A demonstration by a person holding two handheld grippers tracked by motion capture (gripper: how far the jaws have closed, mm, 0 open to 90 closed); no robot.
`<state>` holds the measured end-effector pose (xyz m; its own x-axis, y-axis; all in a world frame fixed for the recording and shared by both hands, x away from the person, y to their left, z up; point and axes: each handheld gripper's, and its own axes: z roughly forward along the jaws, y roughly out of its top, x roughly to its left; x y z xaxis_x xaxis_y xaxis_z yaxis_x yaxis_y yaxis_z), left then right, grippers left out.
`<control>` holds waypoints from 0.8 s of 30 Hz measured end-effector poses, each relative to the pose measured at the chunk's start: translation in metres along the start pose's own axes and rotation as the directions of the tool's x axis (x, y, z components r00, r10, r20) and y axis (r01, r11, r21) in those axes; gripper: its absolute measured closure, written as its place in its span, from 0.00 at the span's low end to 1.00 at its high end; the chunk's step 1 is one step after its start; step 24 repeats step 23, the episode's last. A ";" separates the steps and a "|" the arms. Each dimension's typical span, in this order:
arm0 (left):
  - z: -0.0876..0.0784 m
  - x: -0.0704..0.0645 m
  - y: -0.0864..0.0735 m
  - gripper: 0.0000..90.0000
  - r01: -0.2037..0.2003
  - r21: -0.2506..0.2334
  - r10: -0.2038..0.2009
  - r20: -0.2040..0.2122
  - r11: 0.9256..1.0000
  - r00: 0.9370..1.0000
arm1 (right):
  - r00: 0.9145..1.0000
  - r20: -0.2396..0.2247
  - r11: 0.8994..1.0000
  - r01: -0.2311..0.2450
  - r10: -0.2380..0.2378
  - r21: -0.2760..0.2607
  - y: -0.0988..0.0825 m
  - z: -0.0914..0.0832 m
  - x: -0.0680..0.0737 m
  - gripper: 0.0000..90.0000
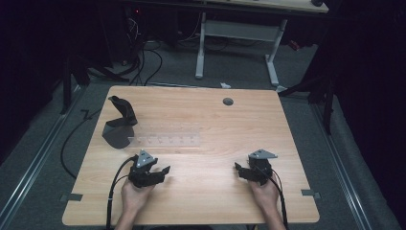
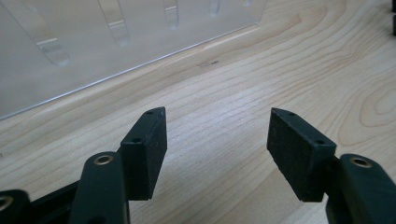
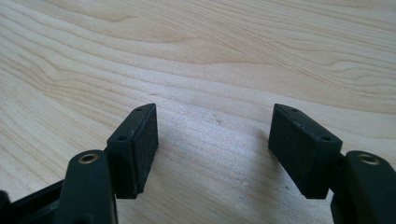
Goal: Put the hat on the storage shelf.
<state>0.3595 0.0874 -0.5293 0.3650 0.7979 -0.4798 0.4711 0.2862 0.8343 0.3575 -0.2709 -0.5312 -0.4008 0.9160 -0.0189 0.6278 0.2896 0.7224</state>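
A clear plastic rack (image 1: 165,139) with a row of slots lies flat on the wooden table (image 1: 201,120), left of middle. Its edge and slots (image 2: 112,42) fill the upper left of the left gripper view. My left gripper (image 1: 163,171) rests low over the table just in front of the rack, its jaws open and nothing between the pads (image 2: 148,149). My right gripper (image 1: 238,168) sits near the front right of the table, also open over bare wood, with empty space between its pads (image 3: 140,147).
A dark grey stand (image 1: 119,125) with a round base and a curved upright arm stands at the rack's left end. A round grey cable hole (image 1: 228,101) lies near the far edge. Cables trail from both grippers off the front edge.
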 end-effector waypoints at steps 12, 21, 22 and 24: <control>0.014 -0.002 -0.016 0.41 -0.059 0.042 0.061 -0.040 0.997 0.997 | 1.000 0.000 1.000 0.001 -0.001 0.000 0.000 0.000 0.000 0.37; 0.015 -0.003 -0.017 0.37 -0.077 0.050 0.079 -0.040 0.996 0.996 | 1.000 0.000 1.000 0.002 -0.002 -0.001 0.000 0.000 0.000 0.37; 0.015 -0.003 -0.017 0.37 -0.076 0.049 0.078 -0.044 0.996 0.996 | 1.000 0.000 1.000 0.002 -0.002 -0.001 0.000 0.000 0.000 0.37; 0.015 -0.003 -0.017 0.37 -0.074 0.047 0.076 -0.048 0.996 0.996 | 1.000 0.000 1.000 0.002 -0.002 -0.001 0.000 0.000 0.000 0.37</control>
